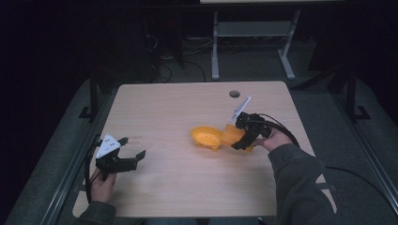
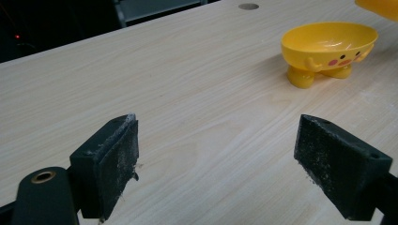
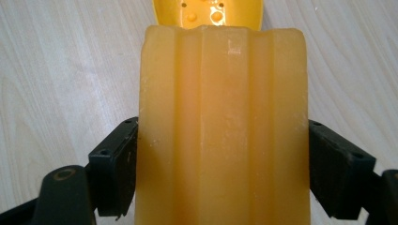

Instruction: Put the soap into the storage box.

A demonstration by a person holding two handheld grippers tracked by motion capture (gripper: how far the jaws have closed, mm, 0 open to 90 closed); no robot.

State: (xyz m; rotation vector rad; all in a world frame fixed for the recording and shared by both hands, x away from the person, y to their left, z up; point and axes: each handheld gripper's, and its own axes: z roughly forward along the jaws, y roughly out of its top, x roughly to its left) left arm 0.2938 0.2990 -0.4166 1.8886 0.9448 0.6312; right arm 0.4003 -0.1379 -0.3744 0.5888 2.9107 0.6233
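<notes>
A yellow footed dish [image 1: 206, 137] with a cartoon face stands near the middle of the table; it also sits at the upper right of the left gripper view [image 2: 328, 47]. My right gripper [image 1: 244, 140] is shut on a ridged orange bar of soap [image 3: 223, 136], held just right of the dish, whose holed rim [image 3: 206, 11] peeks out beyond the bar. The soap [image 1: 233, 135] almost touches the dish's right edge. My left gripper [image 1: 133, 157] hovers open over the table's left front, its pads [image 2: 117, 164] wide apart over bare wood.
The light wooden table [image 1: 178, 103] has a round cable hole [image 1: 234, 93] near its far edge. Behind it stand a white desk frame [image 1: 248, 42] and loose cables on a dark floor. Metal rails run along both sides of the table.
</notes>
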